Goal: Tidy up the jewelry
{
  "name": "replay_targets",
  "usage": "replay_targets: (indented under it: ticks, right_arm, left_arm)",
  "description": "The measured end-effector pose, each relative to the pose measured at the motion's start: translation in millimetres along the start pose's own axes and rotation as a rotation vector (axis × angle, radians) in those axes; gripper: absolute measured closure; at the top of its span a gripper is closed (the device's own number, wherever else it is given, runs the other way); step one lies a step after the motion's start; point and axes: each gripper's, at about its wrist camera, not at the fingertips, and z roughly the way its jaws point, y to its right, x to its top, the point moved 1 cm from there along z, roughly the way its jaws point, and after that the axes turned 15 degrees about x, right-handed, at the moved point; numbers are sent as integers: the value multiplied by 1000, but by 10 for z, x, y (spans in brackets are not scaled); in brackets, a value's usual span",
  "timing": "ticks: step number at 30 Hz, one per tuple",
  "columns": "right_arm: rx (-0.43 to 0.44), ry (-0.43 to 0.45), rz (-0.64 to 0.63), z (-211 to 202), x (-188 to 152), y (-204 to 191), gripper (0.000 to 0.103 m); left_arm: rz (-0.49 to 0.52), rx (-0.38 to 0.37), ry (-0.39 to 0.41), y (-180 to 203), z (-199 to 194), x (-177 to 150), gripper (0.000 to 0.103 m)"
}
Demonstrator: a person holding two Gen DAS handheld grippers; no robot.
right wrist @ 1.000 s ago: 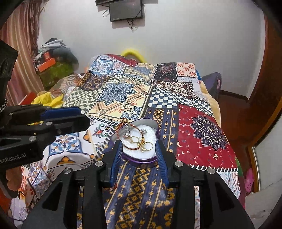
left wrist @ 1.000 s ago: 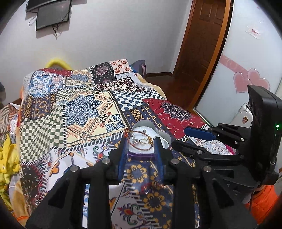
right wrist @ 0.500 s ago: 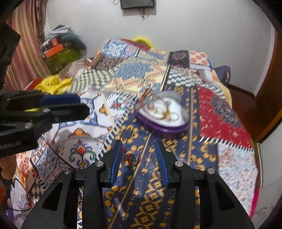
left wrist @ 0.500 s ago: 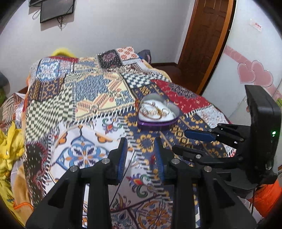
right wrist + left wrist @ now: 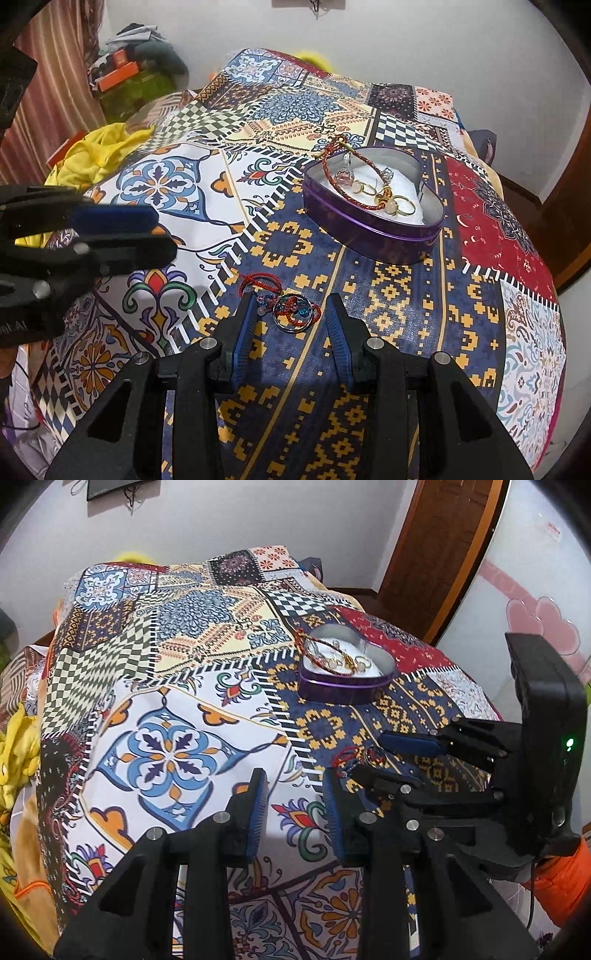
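A purple heart-shaped tin (image 5: 373,229) stands on the patterned bedspread and holds rings and a red-and-gold cord bracelet (image 5: 354,184); it also shows in the left wrist view (image 5: 343,690). A red cord bracelet with a beaded ring charm (image 5: 284,306) lies loose on the blue patch, nearer than the tin, and shows small in the left wrist view (image 5: 354,758). My right gripper (image 5: 291,325) is open and empty, low over the cloth with the loose bracelet between its fingertips. My left gripper (image 5: 293,801) is open and empty, left of the right one.
The patterned bedspread (image 5: 406,332) covers the whole bed. Yellow cloth (image 5: 99,151) lies off its left side, with clutter (image 5: 125,74) by a curtain behind. A wooden door (image 5: 439,550) and a white panel with pink hearts (image 5: 535,627) stand to the right.
Both grippers have drawn back from the tin and tilted down toward the near bedspread. The loose red bracelet has come into view between the right fingertips.
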Motion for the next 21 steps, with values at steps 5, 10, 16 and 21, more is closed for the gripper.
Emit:
replay_targets:
  ticks: [5,10,16,21]
  right_arm:
    - [30,22,33,-71,-7,63,83]
    - [24,55,50,-197,-19,129,83]
    - [8,92,77,-375,-46,249,83]
    - [-2,110,101,-457,-78,335,83]
  left_arm:
    - [19,-11,-21,97,88,-17,73]
    - [47,-26,-41,229,192,-17,73]
    - [82,-52,-66,406,366,13,73]
    - [93,-57,-52,493,398,44,73]
